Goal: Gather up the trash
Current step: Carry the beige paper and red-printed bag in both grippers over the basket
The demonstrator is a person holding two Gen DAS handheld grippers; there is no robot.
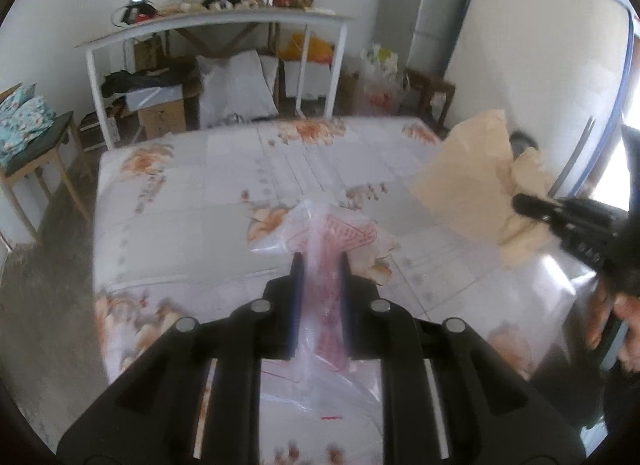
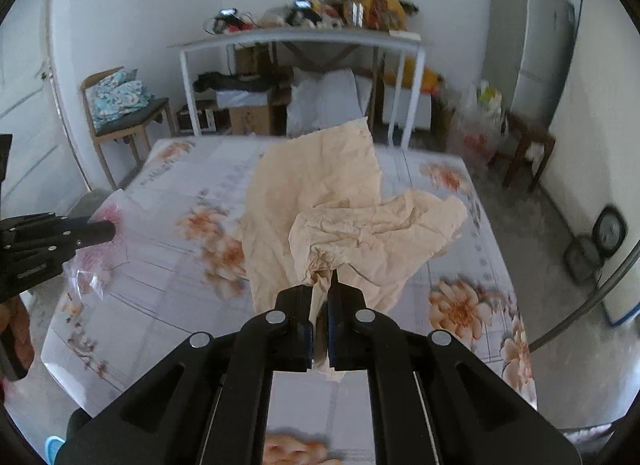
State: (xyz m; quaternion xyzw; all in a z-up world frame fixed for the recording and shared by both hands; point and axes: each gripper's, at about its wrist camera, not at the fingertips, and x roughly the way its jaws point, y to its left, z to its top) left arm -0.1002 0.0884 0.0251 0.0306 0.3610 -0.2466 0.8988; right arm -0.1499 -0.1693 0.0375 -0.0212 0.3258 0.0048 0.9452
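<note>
Through the left wrist camera we see the clear plastic bag point(image 1: 320, 233) with red print running straight up between our left gripper's point(image 1: 319, 265) fingers, which are closed tight on it, the loose end hanging just over the flowered bed point(image 1: 192, 201). The right wrist camera shows that same bag only as a pale bunch point(image 2: 104, 249) at the frame's left edge. What it shows best is the crumpled tan paper point(image 2: 320, 201), pinched at a twisted corner between the right gripper's point(image 2: 325, 285) fingers, which are shut on it with the sheet lifted clear of the bed. From the left view that paper point(image 1: 472, 169) is partly hidden behind the right gripper's black tip. Only the right view takes in the door point(image 2: 24, 113) and the wooden chair point(image 2: 132, 121) in full.
</note>
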